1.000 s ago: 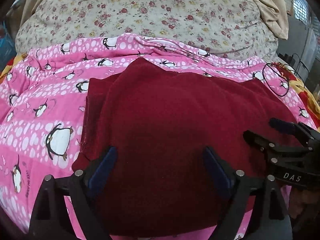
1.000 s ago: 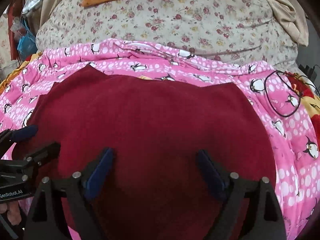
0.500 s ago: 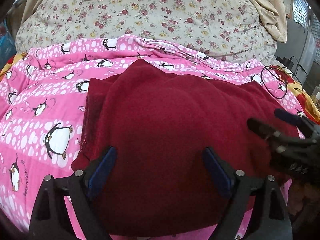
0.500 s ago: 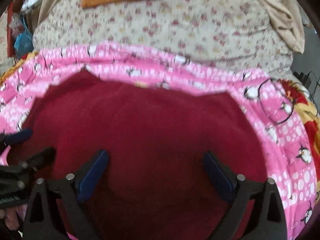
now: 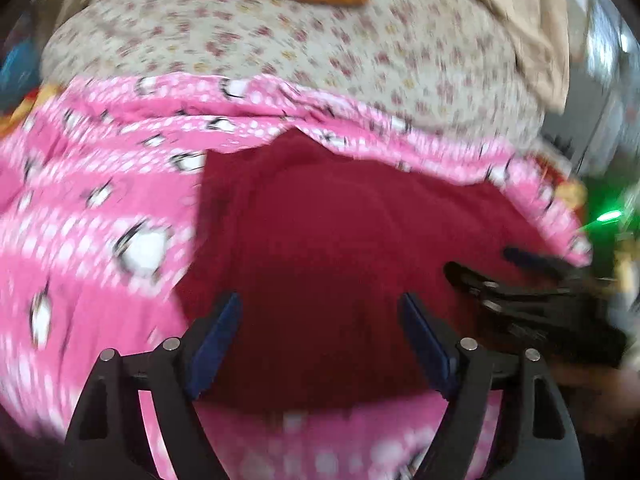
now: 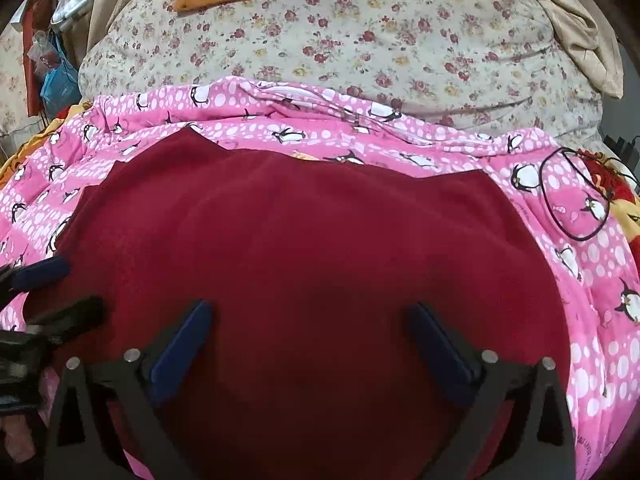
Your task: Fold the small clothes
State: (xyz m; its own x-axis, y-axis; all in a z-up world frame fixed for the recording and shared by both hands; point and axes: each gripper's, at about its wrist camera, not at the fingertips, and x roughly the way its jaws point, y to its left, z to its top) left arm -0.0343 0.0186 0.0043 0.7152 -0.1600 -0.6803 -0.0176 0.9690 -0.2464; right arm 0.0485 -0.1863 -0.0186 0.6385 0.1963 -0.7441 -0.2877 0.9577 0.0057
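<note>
A dark red garment lies flat on the pink penguin blanket. The left hand-held gripper hangs over it, jaws closing on nothing; the right hand-held gripper, jaws opening, pinches nothing either.

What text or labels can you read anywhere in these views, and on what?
No text reads clearly.
Small print on the pink penguin blanket, at its lower right edge in the right wrist view: too small to read.
Left wrist view: motion-blurred, nothing legible.
</note>
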